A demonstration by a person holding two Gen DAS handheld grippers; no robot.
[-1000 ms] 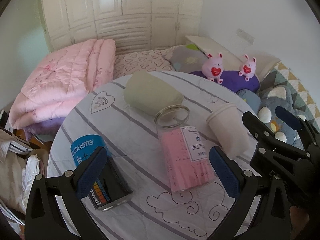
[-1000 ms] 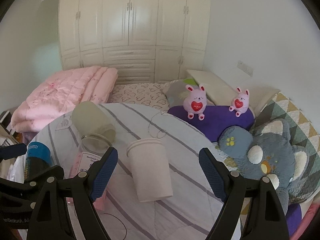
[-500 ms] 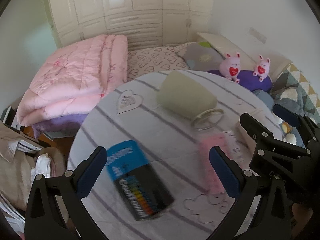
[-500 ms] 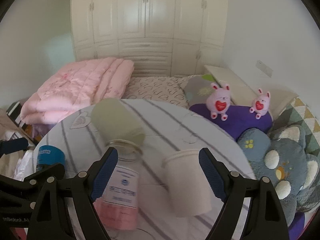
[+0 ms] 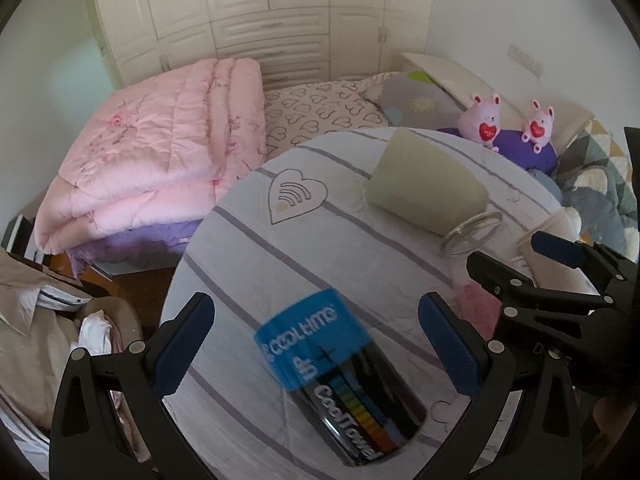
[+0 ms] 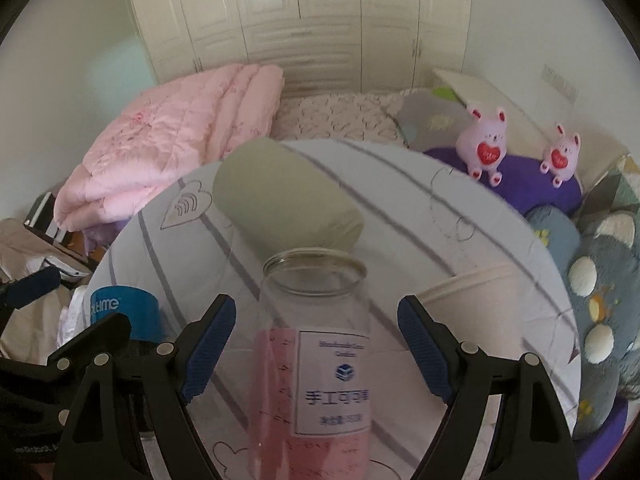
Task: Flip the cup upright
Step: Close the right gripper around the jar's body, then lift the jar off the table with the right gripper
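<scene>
Several vessels lie on their sides on a round table point(image 5: 248, 264) with a striped white cloth. A black and blue can point(image 5: 340, 380) lies between the fingers of my open left gripper point(image 5: 316, 344). A clear glass jar point(image 6: 316, 360) with pink contents and a white label lies between the fingers of my open right gripper point(image 6: 316, 344), mouth pointing away. A white paper cup point(image 6: 476, 304) lies just right of the jar. A grey-green cup point(image 6: 284, 204) lies beyond the jar. The jar's rim point(image 5: 472, 228) and green cup point(image 5: 428, 188) also show in the left wrist view.
A folded pink quilt point(image 5: 160, 164) lies on the bed behind the table. Two pink plush rabbits point(image 6: 486, 144) sit on a purple cushion. A grey plush toy point(image 6: 600, 292) lies right of the table. Clothes point(image 5: 44, 328) are piled at the left.
Both grippers have swung left. The left view now centres on the blue can instead of the jar. The right view now centres on the jar instead of the paper cup.
</scene>
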